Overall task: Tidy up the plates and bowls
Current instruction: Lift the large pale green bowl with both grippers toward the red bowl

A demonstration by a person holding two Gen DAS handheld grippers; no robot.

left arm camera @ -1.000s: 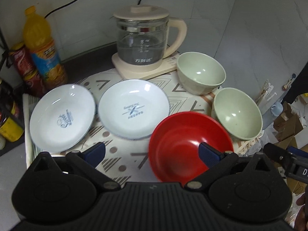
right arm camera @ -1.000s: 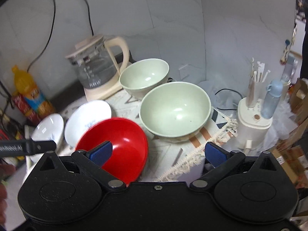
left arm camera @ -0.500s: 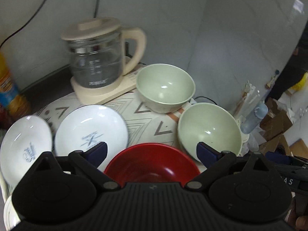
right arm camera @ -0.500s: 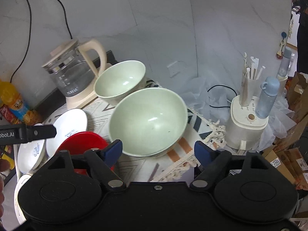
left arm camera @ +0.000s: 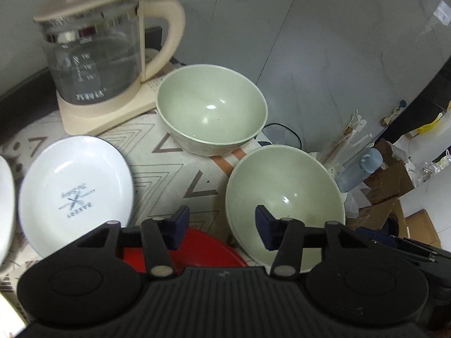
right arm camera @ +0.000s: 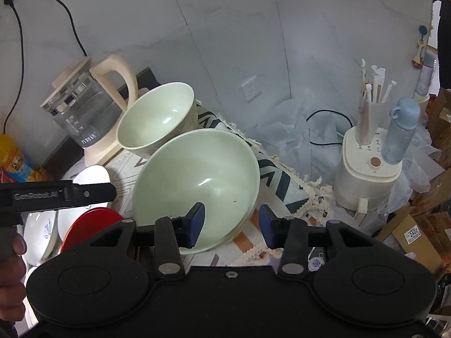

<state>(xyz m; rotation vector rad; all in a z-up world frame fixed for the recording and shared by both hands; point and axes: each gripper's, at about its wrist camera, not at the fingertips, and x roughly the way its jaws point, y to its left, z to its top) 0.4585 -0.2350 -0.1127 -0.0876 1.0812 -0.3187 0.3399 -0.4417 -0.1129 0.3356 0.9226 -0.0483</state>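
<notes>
Two pale green bowls stand on the patterned cloth: the near one (left arm camera: 284, 194) (right arm camera: 197, 186) and the far one (left arm camera: 211, 109) (right arm camera: 155, 118). A red bowl (left arm camera: 197, 250) (right arm camera: 90, 222) sits in front, partly hidden. A white plate (left arm camera: 76, 186) lies left, with another at the left edge (left arm camera: 4, 211). My left gripper (left arm camera: 221, 229) is open and empty, straddling the near green bowl's left rim. My right gripper (right arm camera: 231, 224) is open and empty, straddling that bowl's right rim.
A glass kettle (left arm camera: 95, 56) on a cream base stands at the back left. Right of the table are a cream appliance (right arm camera: 369, 180), a blue bottle (right arm camera: 400, 132), a cup of sticks and cardboard boxes (right arm camera: 417, 233). The cloth's fringed edge (right arm camera: 296, 180) marks the table's right side.
Both grippers have moved forward and right toward the near green bowl, and their jaws have narrowed. The red bowl has slipped mostly below both views.
</notes>
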